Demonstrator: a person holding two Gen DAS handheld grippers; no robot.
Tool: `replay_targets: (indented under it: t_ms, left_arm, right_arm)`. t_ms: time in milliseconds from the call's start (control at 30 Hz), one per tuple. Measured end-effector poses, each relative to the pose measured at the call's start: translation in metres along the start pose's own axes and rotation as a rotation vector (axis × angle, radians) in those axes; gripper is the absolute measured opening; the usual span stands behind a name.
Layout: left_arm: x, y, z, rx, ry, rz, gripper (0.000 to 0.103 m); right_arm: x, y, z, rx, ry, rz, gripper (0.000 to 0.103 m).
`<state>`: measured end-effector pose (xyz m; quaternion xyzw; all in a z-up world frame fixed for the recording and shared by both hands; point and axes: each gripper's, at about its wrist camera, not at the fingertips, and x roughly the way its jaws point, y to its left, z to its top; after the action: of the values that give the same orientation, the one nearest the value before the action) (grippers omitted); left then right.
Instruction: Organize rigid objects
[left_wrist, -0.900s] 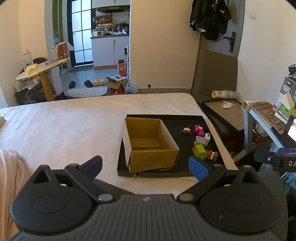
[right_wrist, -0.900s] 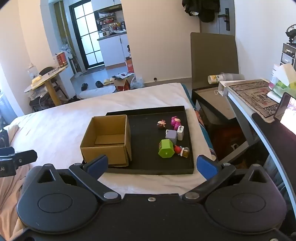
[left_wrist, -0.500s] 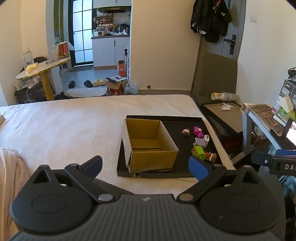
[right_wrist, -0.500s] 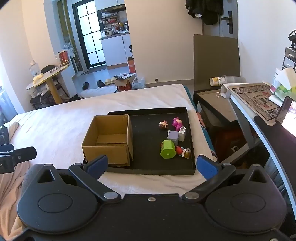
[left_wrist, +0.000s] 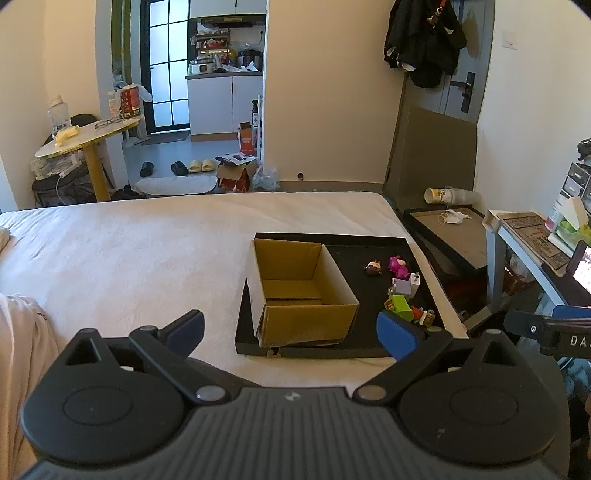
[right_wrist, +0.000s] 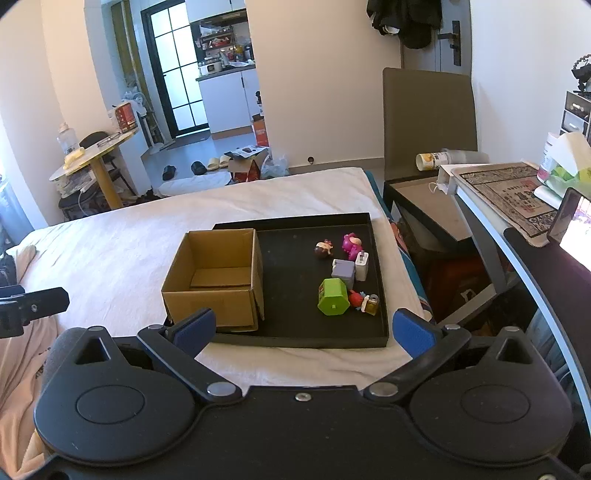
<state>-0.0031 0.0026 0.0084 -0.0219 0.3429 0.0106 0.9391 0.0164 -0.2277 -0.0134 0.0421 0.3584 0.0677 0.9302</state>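
Cream walls (left_wrist: 325, 92), white-covered bed (left_wrist: 147, 251), round yellow table (left_wrist: 88, 133), sunlit room.

- My left gripper (left_wrist: 290, 330) is tilted downward, jaws spread fully wide, nothing between the blue pads (left_wrist: 397, 334). It hovers short of the black tray (left_wrist: 369, 242), clear of it.
- My right gripper (right_wrist: 303, 332) is likewise tilted downward, jaws fully apart and empty, short of the same tray's near edge.
- Each gripper shows at the margin of the other's view, flanking the tray.
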Motion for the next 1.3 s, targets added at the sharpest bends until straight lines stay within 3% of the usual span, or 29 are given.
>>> replay_targets:
  t_ms: [1300]
  left_arm:
    - [0.0013, 0.0020, -0.0007, -0.005, -0.013, -0.009, 0.099]
  right_arm:
    - [-0.0025, -0.0047, 0.0033, 0.016, 0.001, -0.016, 0.103]
